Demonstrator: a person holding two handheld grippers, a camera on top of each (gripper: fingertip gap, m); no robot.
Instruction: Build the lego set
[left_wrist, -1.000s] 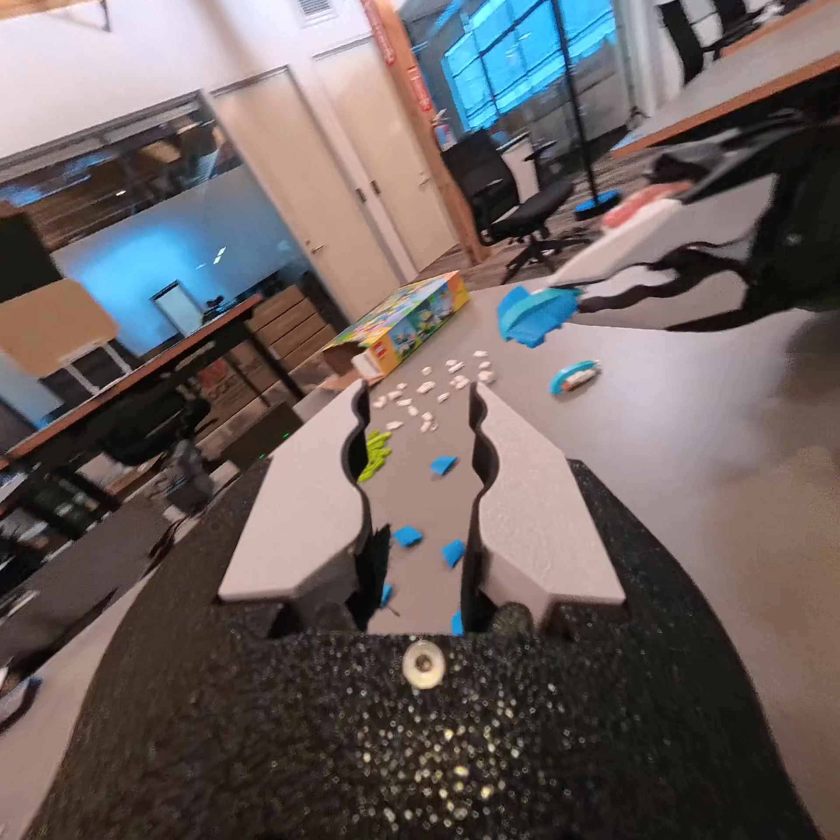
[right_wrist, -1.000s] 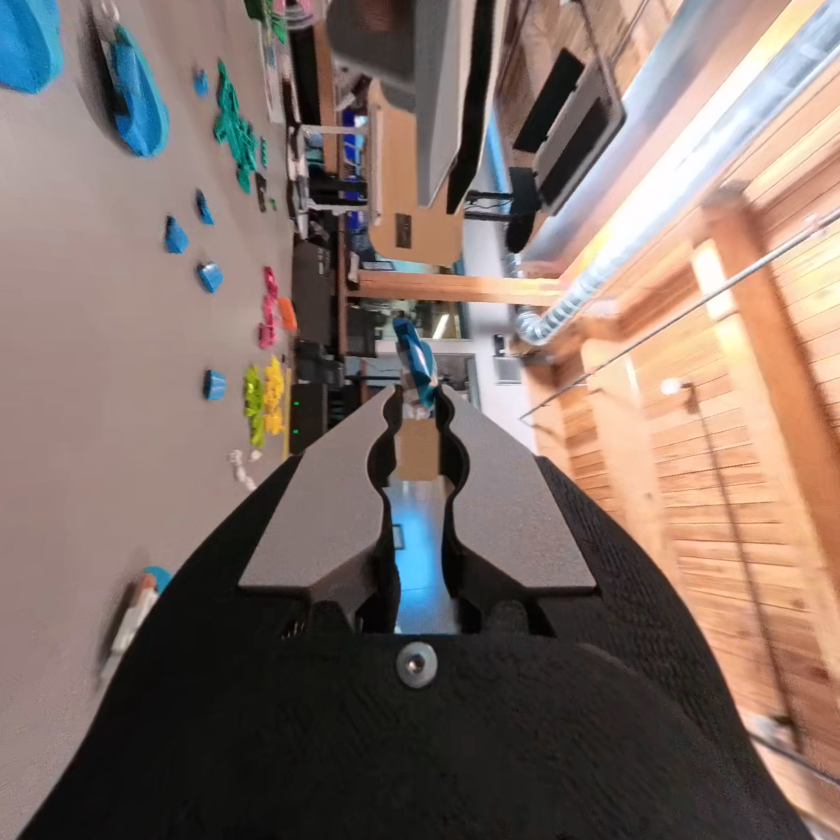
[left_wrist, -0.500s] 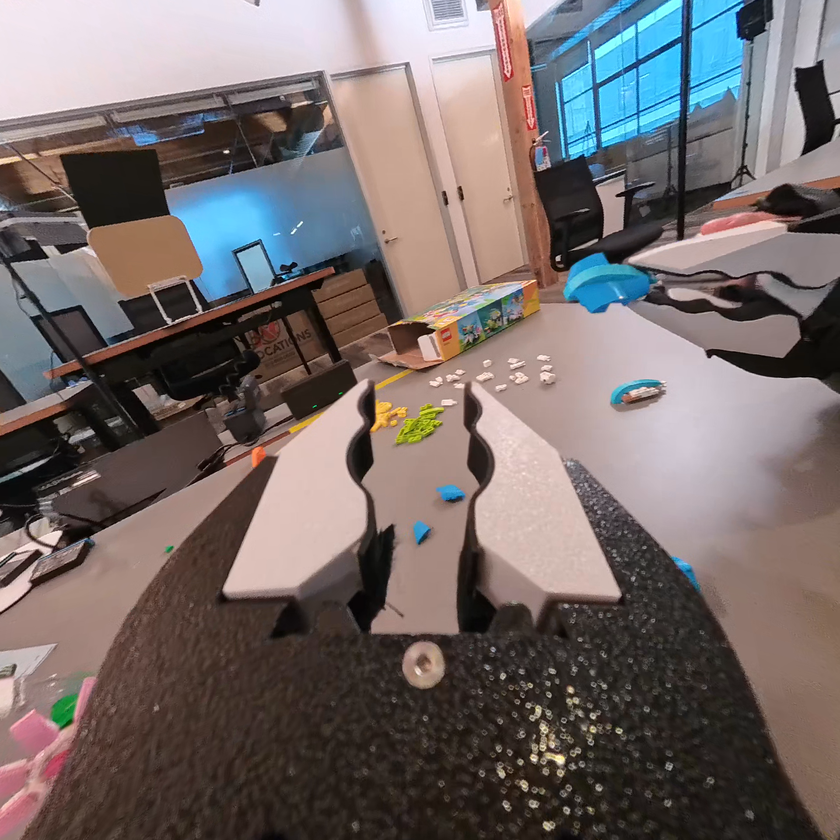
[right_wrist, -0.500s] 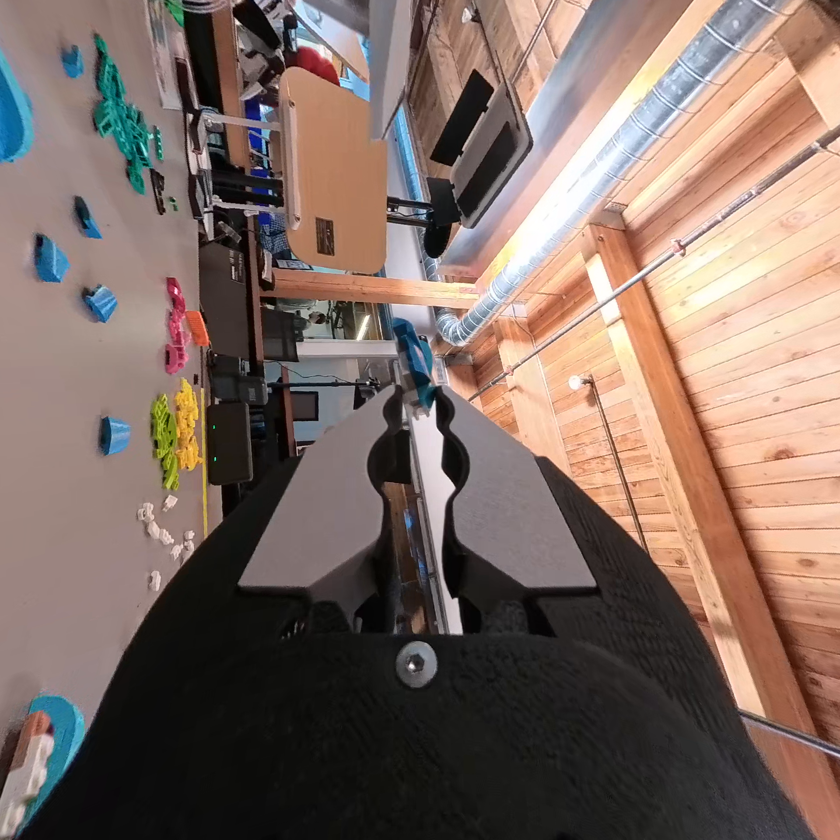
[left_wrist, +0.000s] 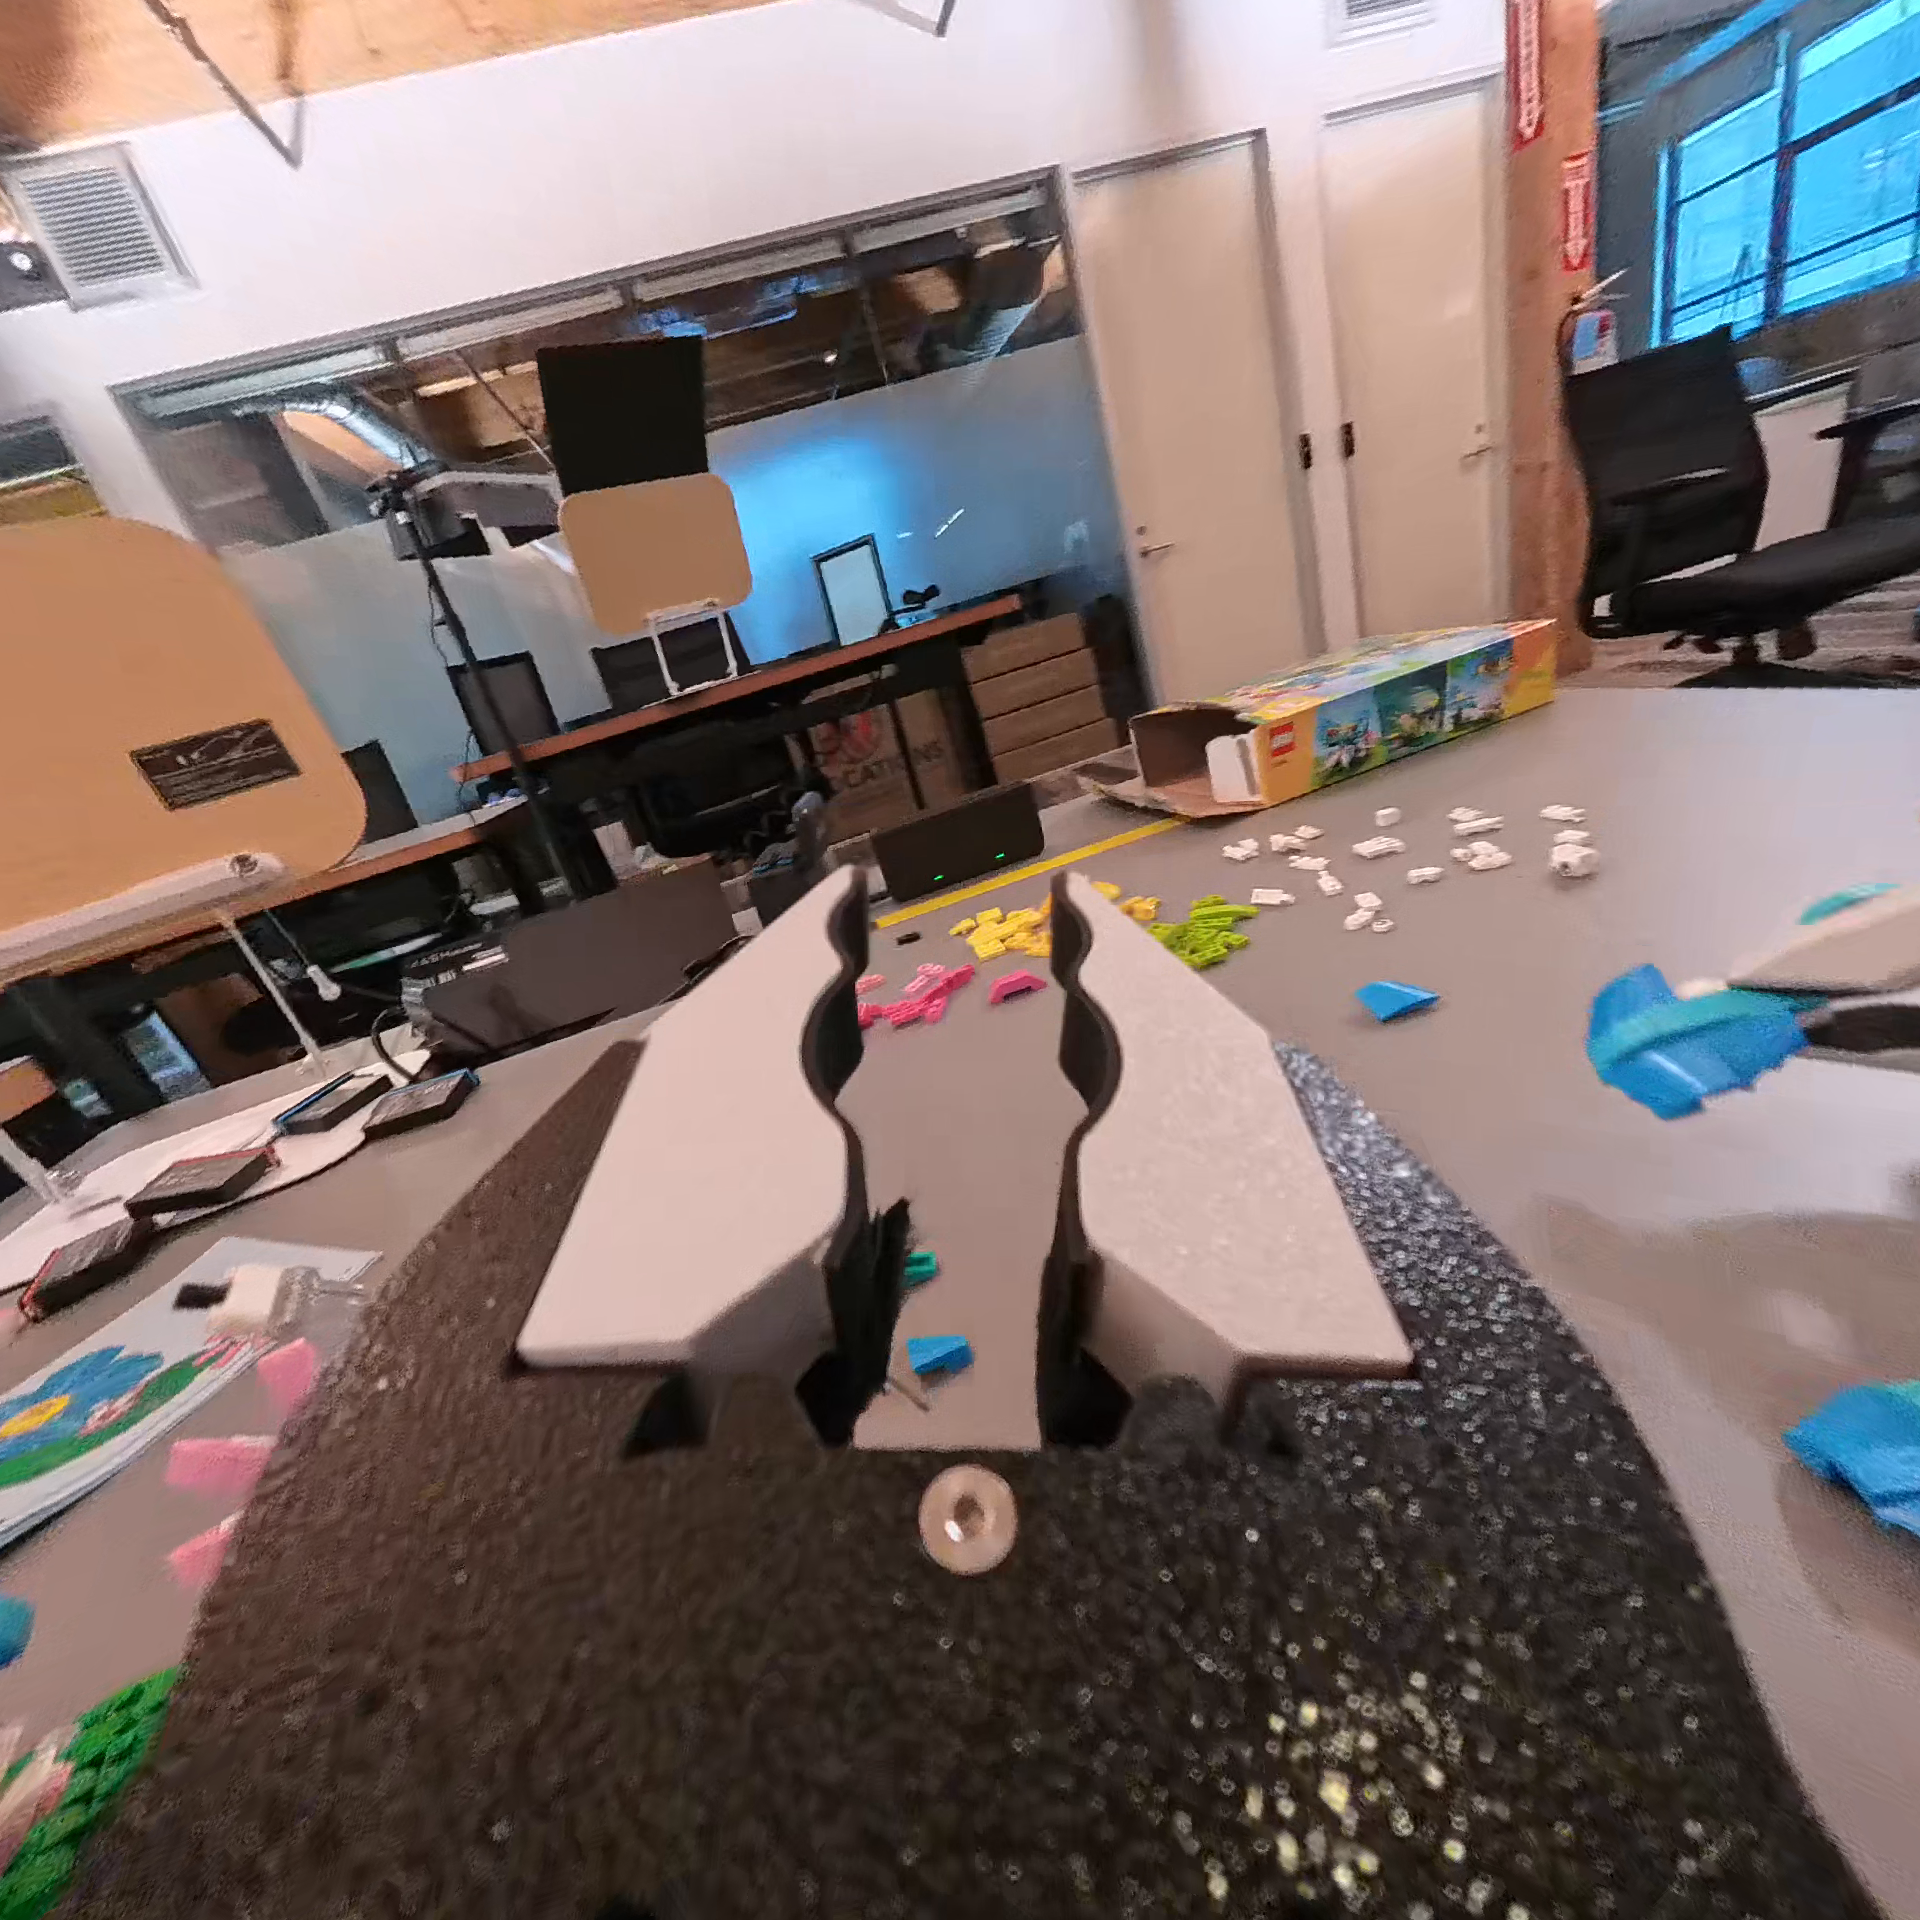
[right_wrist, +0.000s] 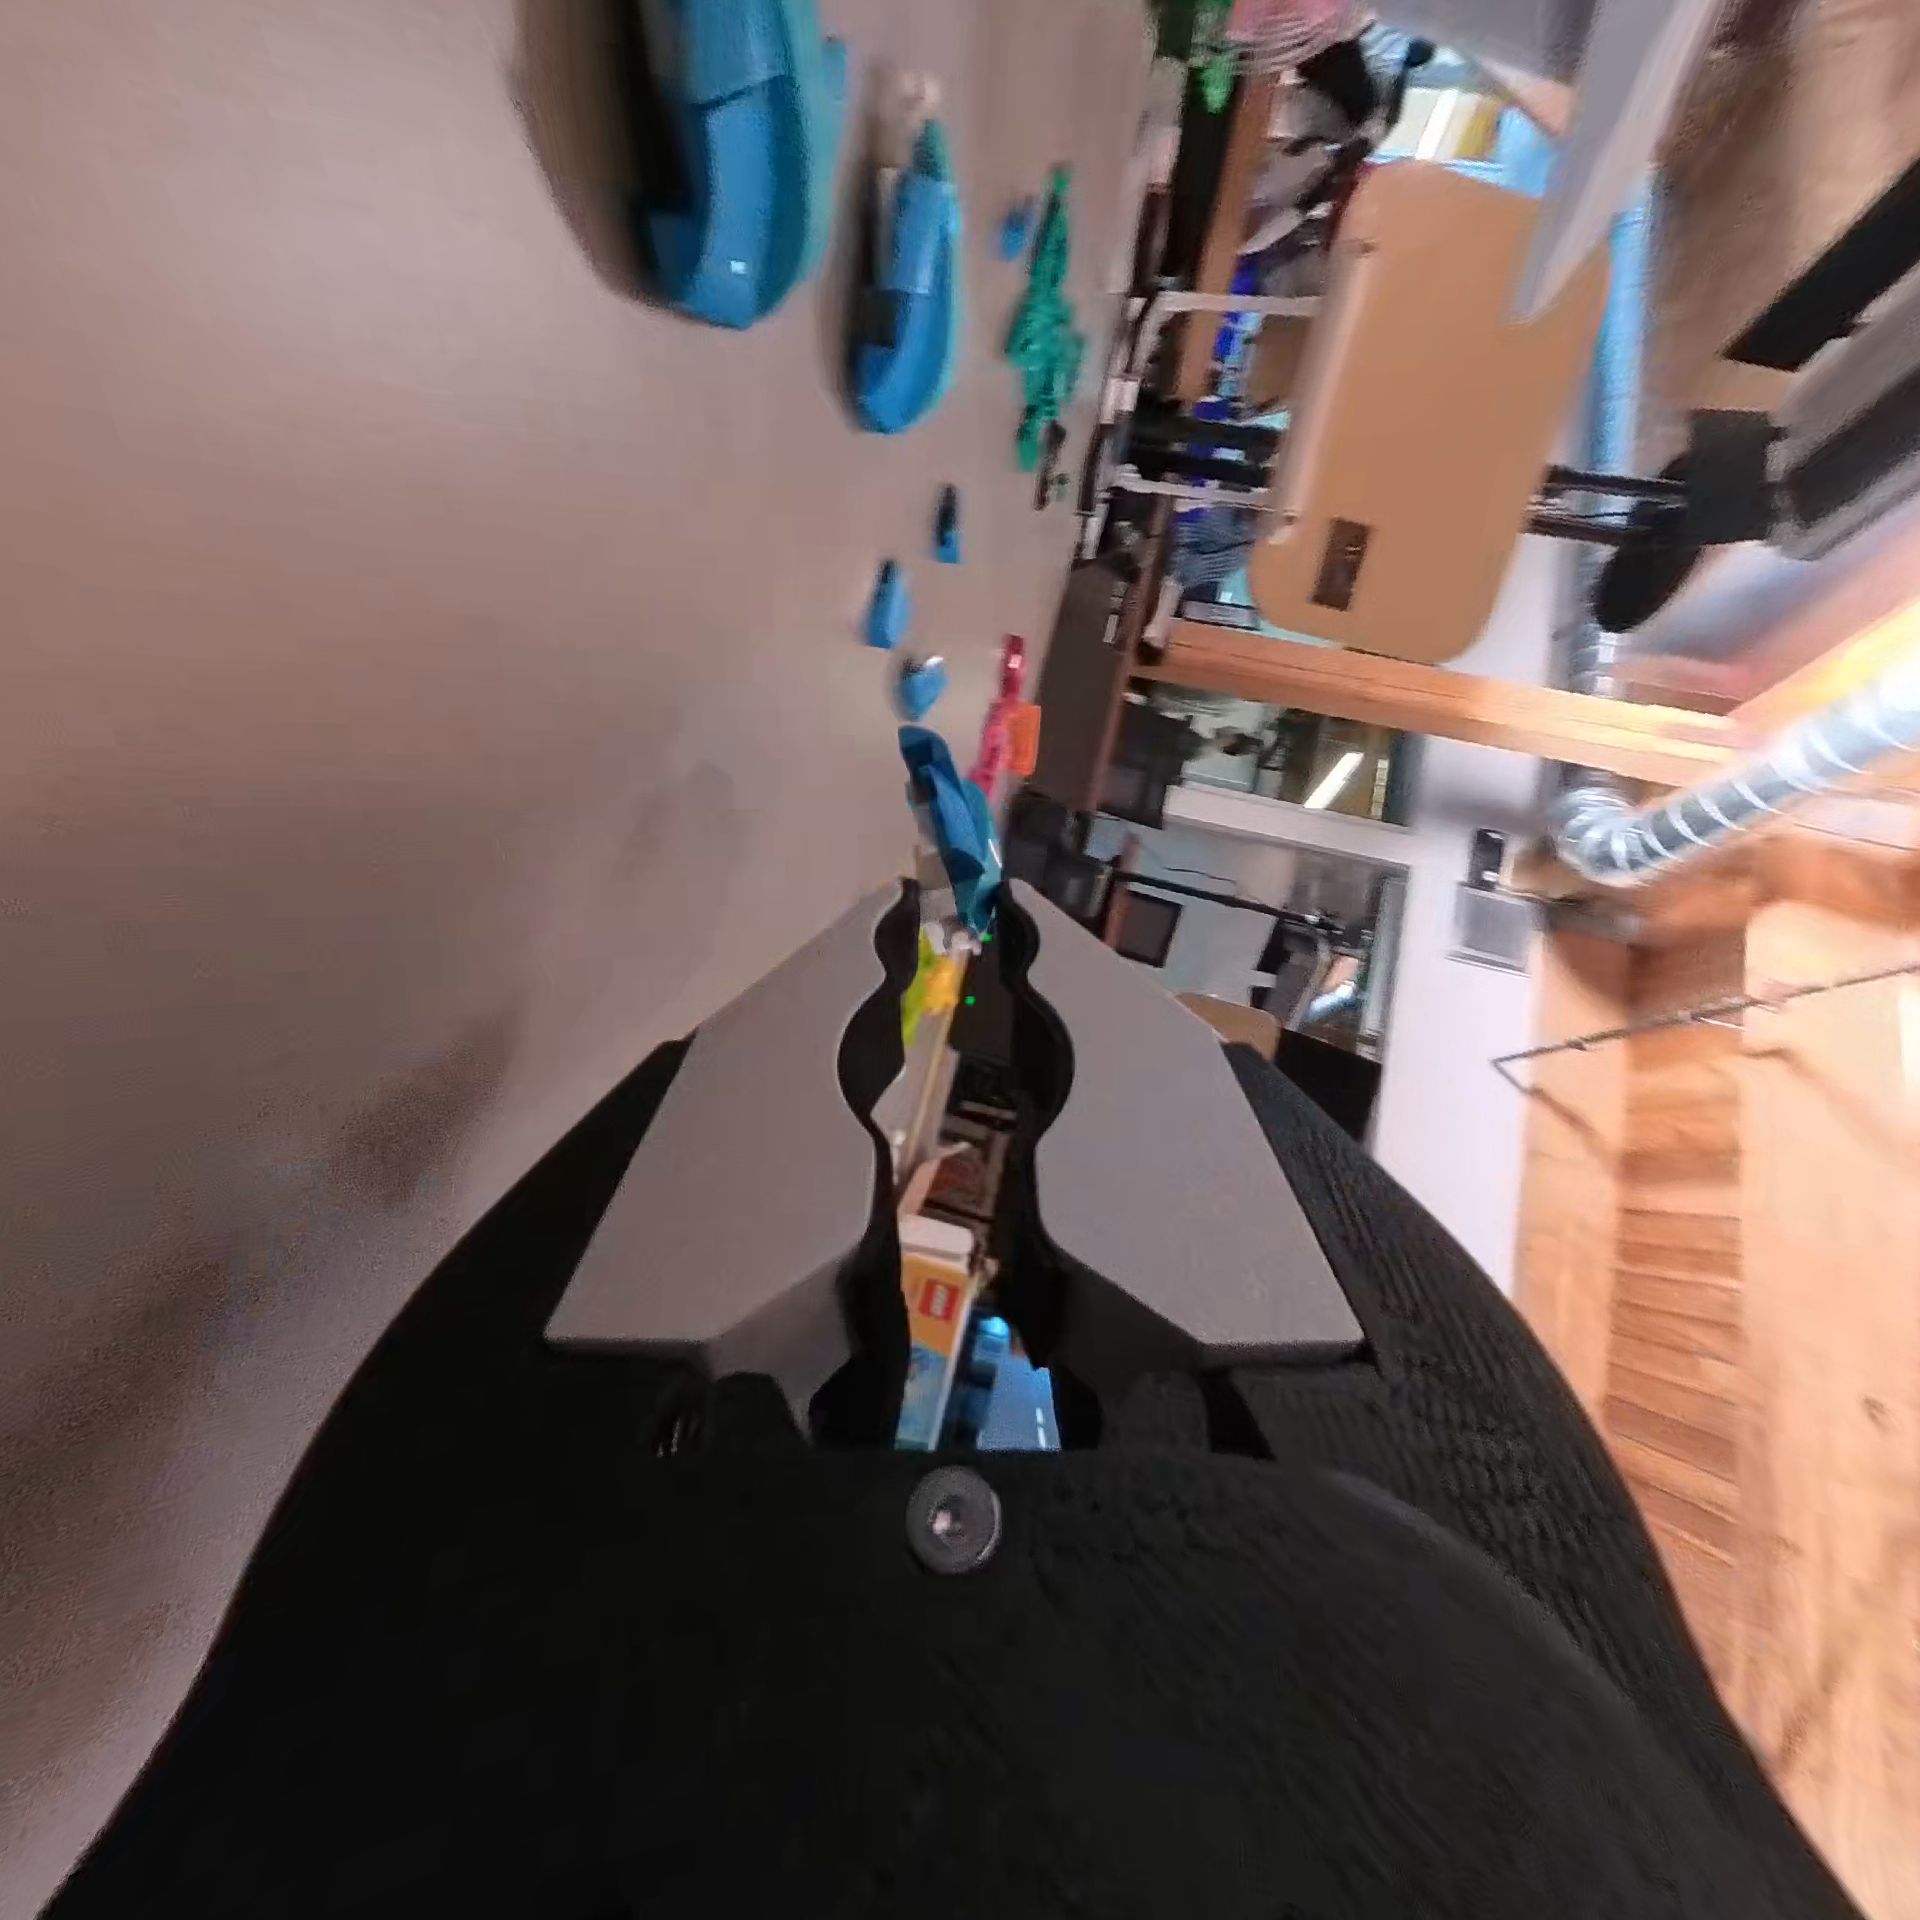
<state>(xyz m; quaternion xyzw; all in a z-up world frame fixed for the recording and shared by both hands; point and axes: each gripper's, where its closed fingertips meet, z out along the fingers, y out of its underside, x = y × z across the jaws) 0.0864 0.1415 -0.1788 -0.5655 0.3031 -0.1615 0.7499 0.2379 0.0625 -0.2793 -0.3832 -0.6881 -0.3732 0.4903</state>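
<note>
Left gripper (left_wrist: 961, 904) over grey table (left_wrist: 1662, 1039), fingers (left_wrist: 727, 1122) spread apart w/ clear gap, nothing between them. Table surface shows through the gap, plus a small blue slope piece (left_wrist: 938, 1354) lying near the finger bases.

Right gripper (right_wrist: 961, 896) rolled sideways — table fills left of its view. Fingers nearly closed at tips, pinching a blue lego sub-assembly (right_wrist: 951, 821) which sticks out past the tips, off the table. Same assembly seen from left wrist view at far right, held in air above table.

On table: white pieces (left_wrist: 1413, 857) scattered near the opened lego box (left_wrist: 1371, 727); lime pile (left_wrist: 1205, 930) and yellow pile (left_wrist: 1008, 930) just beside each other; pink pieces (left_wrist: 925, 992) close to left fingertips. Lone blue wedge (left_wrist: 1395, 1000) apart from piles. Two larger blue curved builds (right_wrist: 727, 166) rest on table in right wrist view, blurred. Instruction booklet (left_wrist: 94, 1403) at left edge.
</note>
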